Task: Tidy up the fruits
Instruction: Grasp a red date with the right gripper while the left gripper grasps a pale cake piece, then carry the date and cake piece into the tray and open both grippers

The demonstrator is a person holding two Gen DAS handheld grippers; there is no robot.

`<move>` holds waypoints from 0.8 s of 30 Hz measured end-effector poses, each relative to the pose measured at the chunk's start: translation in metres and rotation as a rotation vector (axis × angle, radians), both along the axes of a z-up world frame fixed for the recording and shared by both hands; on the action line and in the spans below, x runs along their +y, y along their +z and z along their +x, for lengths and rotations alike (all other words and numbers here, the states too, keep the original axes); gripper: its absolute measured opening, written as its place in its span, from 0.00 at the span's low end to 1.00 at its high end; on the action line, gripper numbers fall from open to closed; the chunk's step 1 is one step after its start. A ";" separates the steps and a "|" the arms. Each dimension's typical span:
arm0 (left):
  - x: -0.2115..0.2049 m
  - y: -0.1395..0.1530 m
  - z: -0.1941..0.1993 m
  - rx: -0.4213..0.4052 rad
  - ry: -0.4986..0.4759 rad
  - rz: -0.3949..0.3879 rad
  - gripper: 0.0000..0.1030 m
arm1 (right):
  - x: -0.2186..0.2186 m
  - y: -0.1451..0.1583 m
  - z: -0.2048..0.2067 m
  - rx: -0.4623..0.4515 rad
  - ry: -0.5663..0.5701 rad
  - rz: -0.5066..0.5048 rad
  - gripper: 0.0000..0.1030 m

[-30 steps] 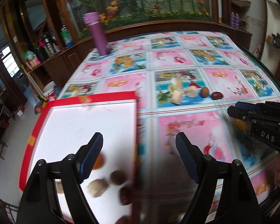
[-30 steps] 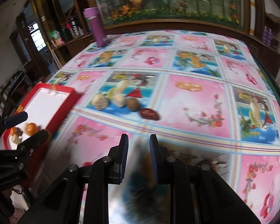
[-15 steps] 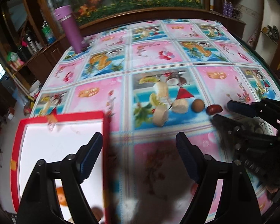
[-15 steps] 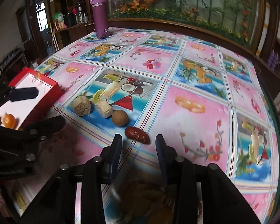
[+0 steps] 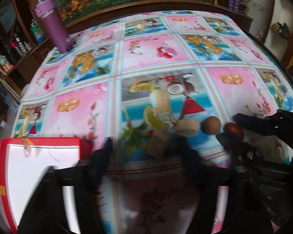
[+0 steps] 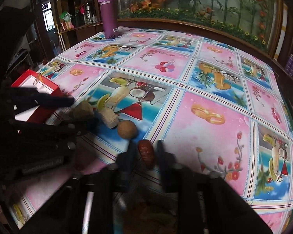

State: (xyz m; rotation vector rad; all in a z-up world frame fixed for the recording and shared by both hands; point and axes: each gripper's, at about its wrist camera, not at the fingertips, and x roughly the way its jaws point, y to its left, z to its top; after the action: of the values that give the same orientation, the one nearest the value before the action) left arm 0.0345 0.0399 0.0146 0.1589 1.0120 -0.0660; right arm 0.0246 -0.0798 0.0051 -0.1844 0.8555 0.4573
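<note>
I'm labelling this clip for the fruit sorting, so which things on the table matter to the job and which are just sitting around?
Job:
- dark red date, between the right claw fingers
- round brown fruit
- two beige chunks; left claw at one
- red-rimmed white tray

Lying about:
- purple flask
- fruit-print tablecloth
- bottles on shelf

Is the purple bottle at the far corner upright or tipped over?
Upright. The purple bottle stands on its base on the tablecloth, lid on top, in both wrist views.

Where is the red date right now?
In the right wrist view, the date lies between the right gripper fingers, just right of the round brown fruit.
</note>
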 end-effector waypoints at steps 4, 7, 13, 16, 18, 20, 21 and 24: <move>0.000 -0.001 0.000 0.011 -0.007 -0.070 0.24 | -0.004 0.002 -0.001 0.027 -0.008 0.032 0.15; -0.002 0.002 -0.006 0.004 -0.006 -0.086 0.22 | -0.007 0.005 -0.003 0.050 -0.020 0.075 0.15; 0.004 0.034 -0.035 -0.080 -0.009 -0.126 0.18 | 0.000 0.029 -0.020 0.045 -0.001 0.176 0.15; 0.018 0.053 -0.060 -0.136 0.003 -0.162 0.18 | 0.013 0.045 -0.031 0.017 0.022 0.209 0.15; 0.034 0.065 -0.080 -0.170 0.025 -0.185 0.18 | 0.024 0.055 -0.040 0.000 0.040 0.231 0.15; 0.051 0.074 -0.096 -0.198 0.048 -0.206 0.18 | 0.033 0.060 -0.045 -0.010 0.055 0.240 0.15; 0.060 0.078 -0.104 -0.210 0.061 -0.209 0.18 | 0.039 0.063 -0.047 -0.012 0.065 0.242 0.14; 0.092 0.087 -0.122 -0.242 0.109 -0.197 0.18 | 0.059 0.067 -0.051 -0.006 0.090 0.244 0.14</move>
State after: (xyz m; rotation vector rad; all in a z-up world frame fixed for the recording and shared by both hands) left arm -0.0871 0.1318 0.1016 -0.0679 0.7660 -0.0453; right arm -0.0266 -0.0207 0.0723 0.0001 0.7802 0.6405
